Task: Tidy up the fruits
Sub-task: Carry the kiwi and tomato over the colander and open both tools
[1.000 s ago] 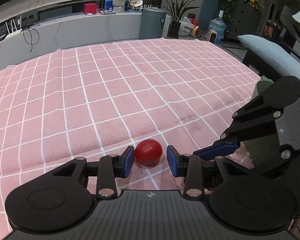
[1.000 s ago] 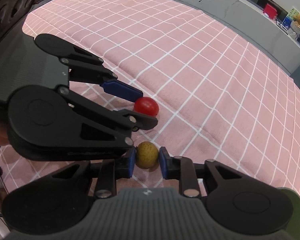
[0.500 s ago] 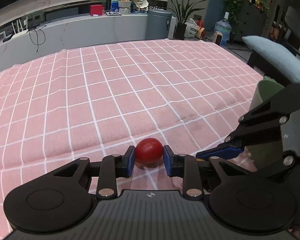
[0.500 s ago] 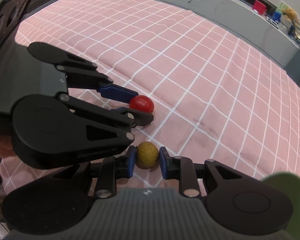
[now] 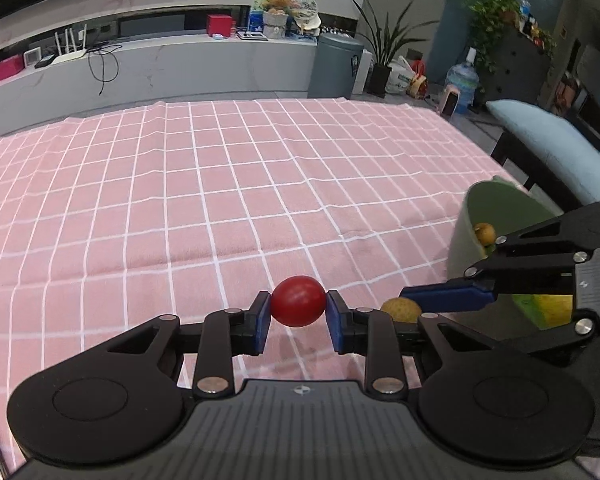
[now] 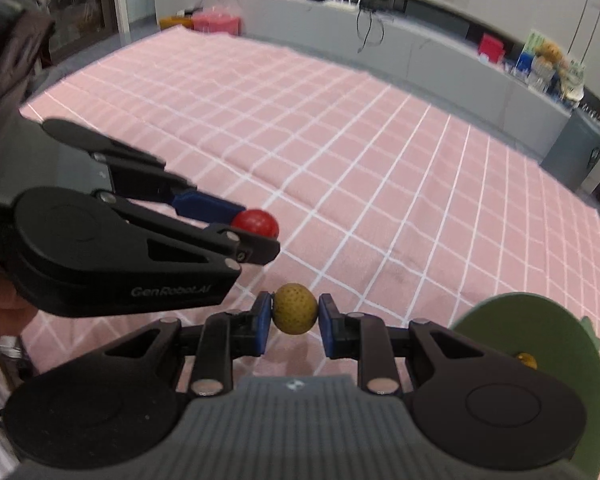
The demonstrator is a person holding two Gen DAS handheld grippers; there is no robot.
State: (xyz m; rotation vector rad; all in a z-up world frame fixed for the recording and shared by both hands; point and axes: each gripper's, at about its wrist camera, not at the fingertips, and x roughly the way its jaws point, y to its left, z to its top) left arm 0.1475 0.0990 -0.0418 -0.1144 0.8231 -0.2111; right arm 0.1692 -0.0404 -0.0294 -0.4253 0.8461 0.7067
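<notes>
Above the pink checked cloth (image 5: 220, 200), near its front edge, and off the fabric to judge by the shadows beneath: two small round fruits, one per tool. In the left gripper (image 5: 298, 314), jaws closed on a red fruit (image 5: 297, 306), with the blue pads pressing its two sides at the widest part, probably so that the smooth skin cannot slip forward or back. In the right gripper (image 6: 293, 318), jaws likewise closed on a speckled yellow-brown fruit (image 6: 295, 314), pinched the same way at the very fingertips, with most of it left showing. Side by side and near each other, the left a little ahead in the right wrist view; apart, as far as can be told.

To the right, just beside the right gripper: a green bowl (image 5: 496, 216), with a small yellowish fruit (image 5: 485, 233) already inside and something yellow-green lower down, half hidden behind the black linkage. Likely the collecting place, hence both tools carried towards that side.

Seemingly mid-carry: both fruits picked, neither yet dropped. Next, by judgement: over the rim with the right one first, being nearer; jaws opened low, so that nothing bounces out; then the left, kept clear of the other tool. Main risk: round fruit gripped only at the tips, apt to roll free on a jolt.
</notes>
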